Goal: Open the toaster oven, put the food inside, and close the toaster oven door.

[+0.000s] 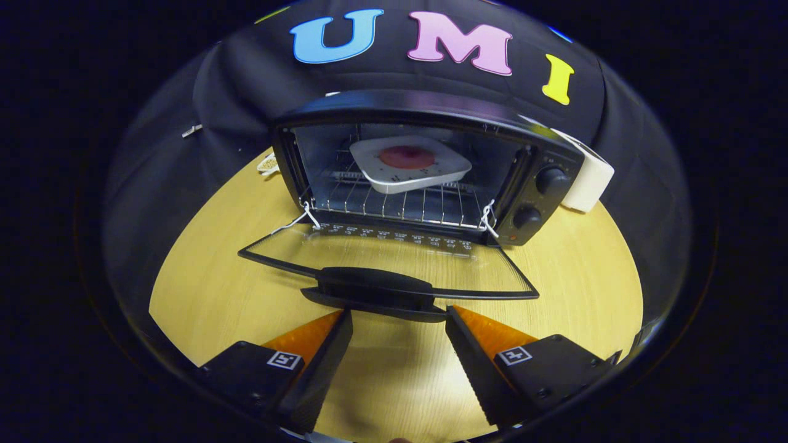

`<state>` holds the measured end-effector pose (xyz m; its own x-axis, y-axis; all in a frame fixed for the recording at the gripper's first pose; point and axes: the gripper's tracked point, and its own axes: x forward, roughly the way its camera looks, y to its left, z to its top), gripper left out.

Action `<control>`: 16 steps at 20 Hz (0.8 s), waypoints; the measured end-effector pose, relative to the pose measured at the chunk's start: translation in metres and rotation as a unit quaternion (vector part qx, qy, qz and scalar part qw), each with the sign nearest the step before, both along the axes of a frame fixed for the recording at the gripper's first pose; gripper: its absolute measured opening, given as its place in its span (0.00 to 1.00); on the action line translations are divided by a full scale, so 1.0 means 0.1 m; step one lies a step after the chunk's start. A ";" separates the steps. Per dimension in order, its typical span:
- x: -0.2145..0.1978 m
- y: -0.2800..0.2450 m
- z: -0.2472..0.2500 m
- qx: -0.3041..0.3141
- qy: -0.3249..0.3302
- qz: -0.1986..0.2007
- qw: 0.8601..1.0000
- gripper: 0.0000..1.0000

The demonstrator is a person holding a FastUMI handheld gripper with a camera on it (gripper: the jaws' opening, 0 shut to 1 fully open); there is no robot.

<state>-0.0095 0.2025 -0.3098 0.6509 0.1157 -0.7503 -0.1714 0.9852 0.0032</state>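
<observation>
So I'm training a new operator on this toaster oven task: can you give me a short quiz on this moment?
1. True or false: the toaster oven door is shut.
2. Where is the white plate with the food? A) on the wooden table B) on the wire rack inside the oven C) held in the gripper
3. What lies just ahead of the open gripper?

Key:
1. False; it is folded down open.
2. B.
3. The door handle; the fingers hold nothing.
</observation>
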 end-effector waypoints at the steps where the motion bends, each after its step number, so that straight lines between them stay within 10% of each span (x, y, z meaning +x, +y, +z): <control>1: 0.03 0.00 0.10 -0.001 -0.015 0.006 1.000 0.99; 16: 0.53 -0.43 1.44 0.043 -0.211 0.000 0.976 0.99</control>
